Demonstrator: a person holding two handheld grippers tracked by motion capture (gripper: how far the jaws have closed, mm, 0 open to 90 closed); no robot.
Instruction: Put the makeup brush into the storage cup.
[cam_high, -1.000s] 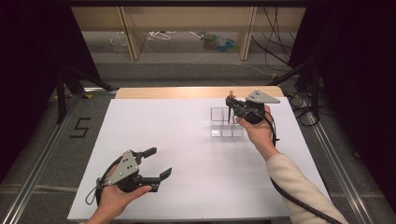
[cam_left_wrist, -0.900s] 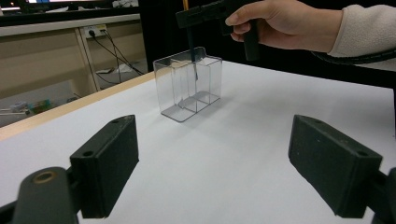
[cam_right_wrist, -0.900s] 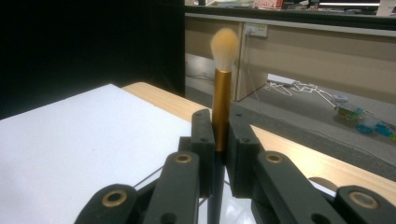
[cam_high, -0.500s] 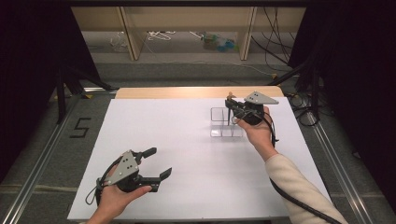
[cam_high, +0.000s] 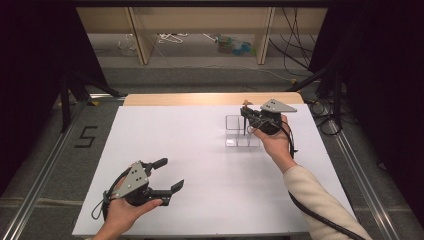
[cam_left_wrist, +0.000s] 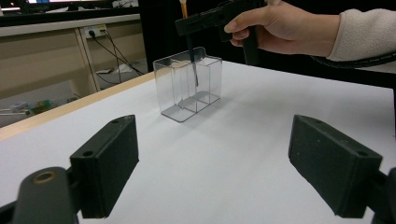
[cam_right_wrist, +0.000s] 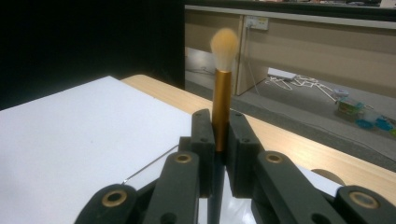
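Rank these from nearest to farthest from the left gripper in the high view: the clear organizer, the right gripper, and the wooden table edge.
Measured from the left gripper:
1. Clear organizer, up and to the right on the white surface.
2. Right gripper, above the organizer, shut on a makeup brush.
3. Wooden table edge, along the far side.

Clear glossy plastic organizer (cam_left_wrist: 189, 84); brush (cam_right_wrist: 221, 88) with shiny gold metal ferrule

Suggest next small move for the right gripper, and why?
Probably lower it straight down, then open. The right gripper is shut on the gold-ferruled, black-handled makeup brush, held upright, bristles up, its handle tip inside the clear plastic compartment organizer, seemingly above the floor.
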